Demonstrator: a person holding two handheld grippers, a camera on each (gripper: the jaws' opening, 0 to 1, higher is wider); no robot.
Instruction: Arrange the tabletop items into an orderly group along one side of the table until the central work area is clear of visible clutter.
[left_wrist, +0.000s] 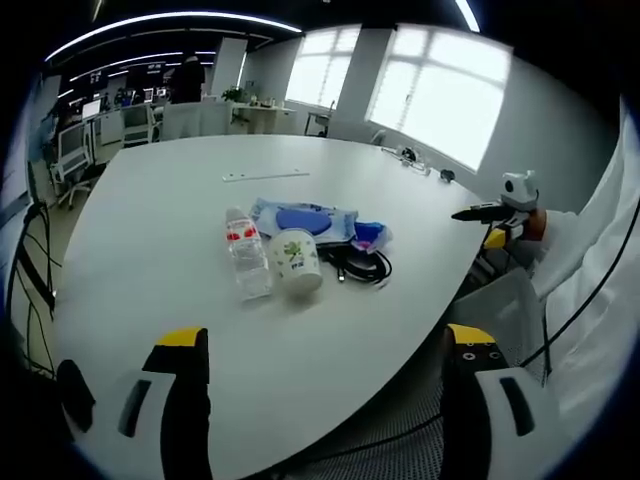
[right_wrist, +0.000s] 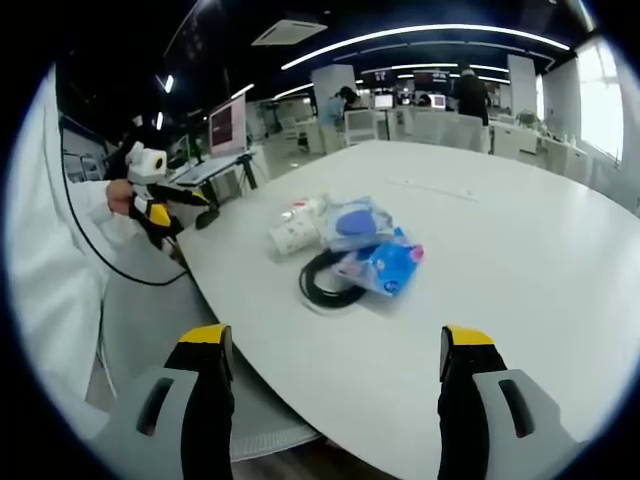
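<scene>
A cluster of items lies mid-table on the white table (left_wrist: 150, 230). In it are a clear water bottle (left_wrist: 247, 255) on its side and a white paper cup (left_wrist: 298, 262) tipped over. With them are a clear bag of blue things (left_wrist: 305, 220), a small blue packet (left_wrist: 368, 235) and a coiled black cable (left_wrist: 360, 266). My left gripper (left_wrist: 325, 345) is open at the near table edge, short of the cluster. The right gripper view shows the cup (right_wrist: 292, 235), bag (right_wrist: 352, 222), blue packet (right_wrist: 385, 265) and cable (right_wrist: 325, 282). My right gripper (right_wrist: 335, 340) is open, apart from them.
A thin pale strip (left_wrist: 265, 176) lies farther back on the table. The right gripper (left_wrist: 468, 212) hangs off the table's right edge beside a white sleeve (left_wrist: 590, 250). An open laptop (right_wrist: 228, 125) stands on a side desk. Office desks and chairs (left_wrist: 130, 120) stand beyond.
</scene>
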